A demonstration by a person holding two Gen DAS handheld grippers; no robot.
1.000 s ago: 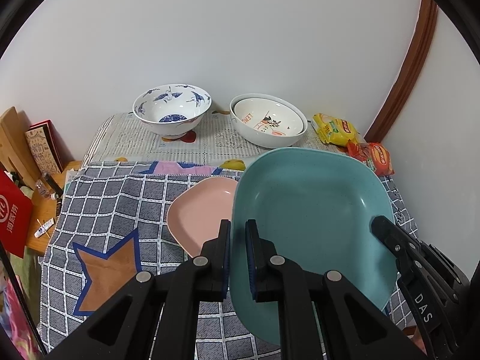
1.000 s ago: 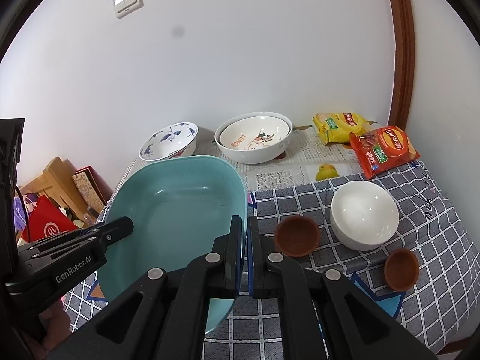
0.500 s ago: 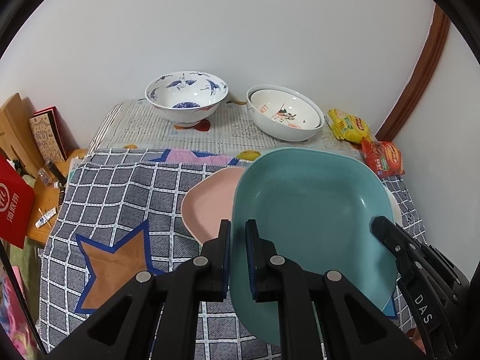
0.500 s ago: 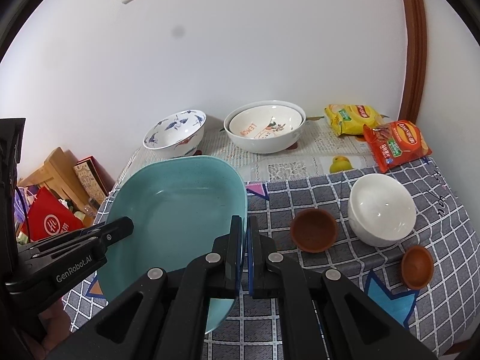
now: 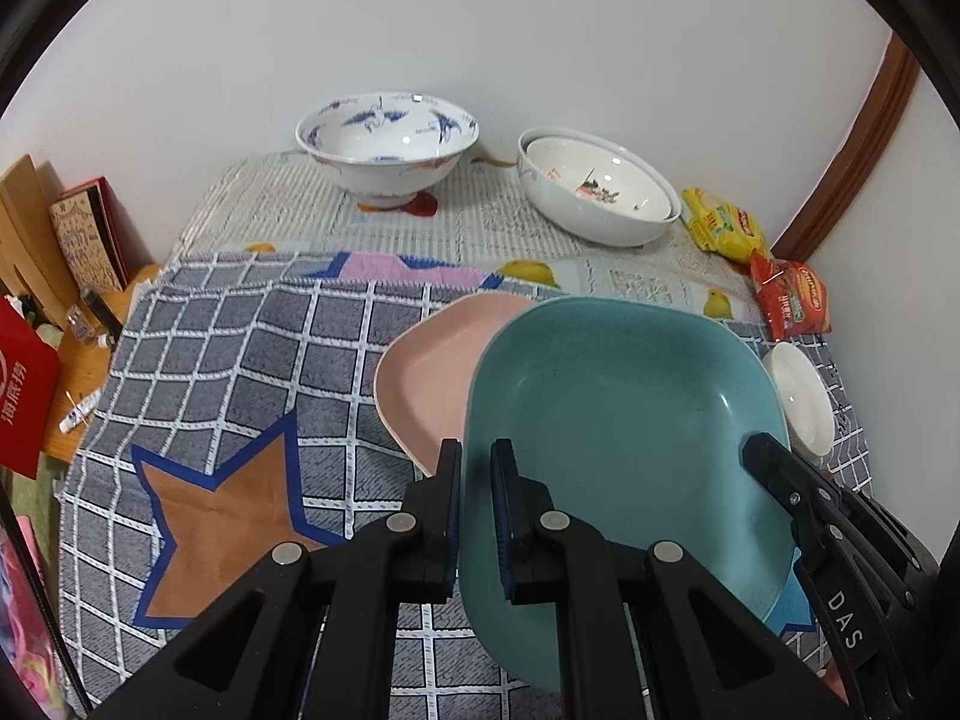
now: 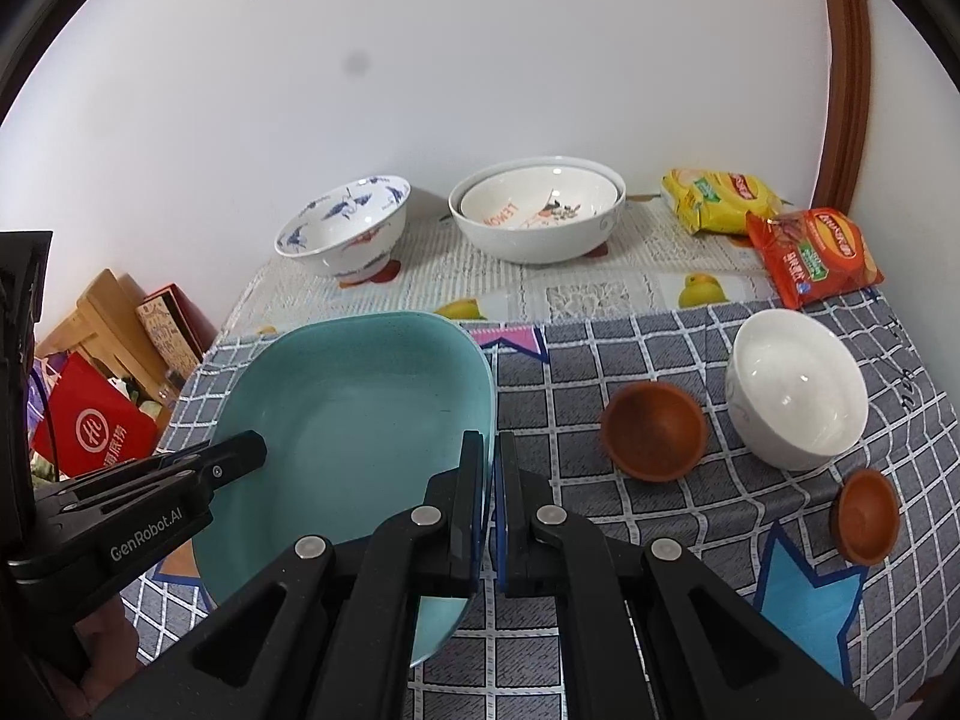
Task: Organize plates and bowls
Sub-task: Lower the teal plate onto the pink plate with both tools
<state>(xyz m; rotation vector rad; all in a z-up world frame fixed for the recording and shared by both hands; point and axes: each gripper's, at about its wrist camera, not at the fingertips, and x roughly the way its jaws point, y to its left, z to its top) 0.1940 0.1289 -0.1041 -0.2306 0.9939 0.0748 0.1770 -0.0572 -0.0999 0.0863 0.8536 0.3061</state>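
The large teal rounded-square ceramic plate (image 5: pixel 624 420) hangs above the middle of the table, held from two opposite rims: the left gripper (image 5: pixel 477 468) is clamped on its left rim and the right gripper (image 6: pixel 489 462) is clamped on its right rim, each pair of jaws drawn tight with only the plate's thin edge between them. Directly beneath and partly covered lies the smaller pale pink rounded-square plate (image 5: pixel 429 372), flat on the grey checked tablecloth (image 5: pixel 252 348). The step in hand looks like nesting the teal plate with the pink one, and to do it well both grips should lower together and level, so neither rim dips first and the plate does not twist between the two clamps; lining up the corners with the pink plate before the last descent should avoid sliding ceramic on ceramic, and the jaws should part only once the plate's weight rests below. Toward the right edge of the table stand a plain white bowl (image 6: pixel 795 390) and two small brown bowls, one nearer (image 6: pixel 654 429) and one by the front right corner (image 6: pixel 867 513), near enough for the right grip to mind. Along the back edge sit a blue-patterned white bowl (image 5: pixel 387 141) and a nested pair of white bowls (image 5: pixel 600 192).
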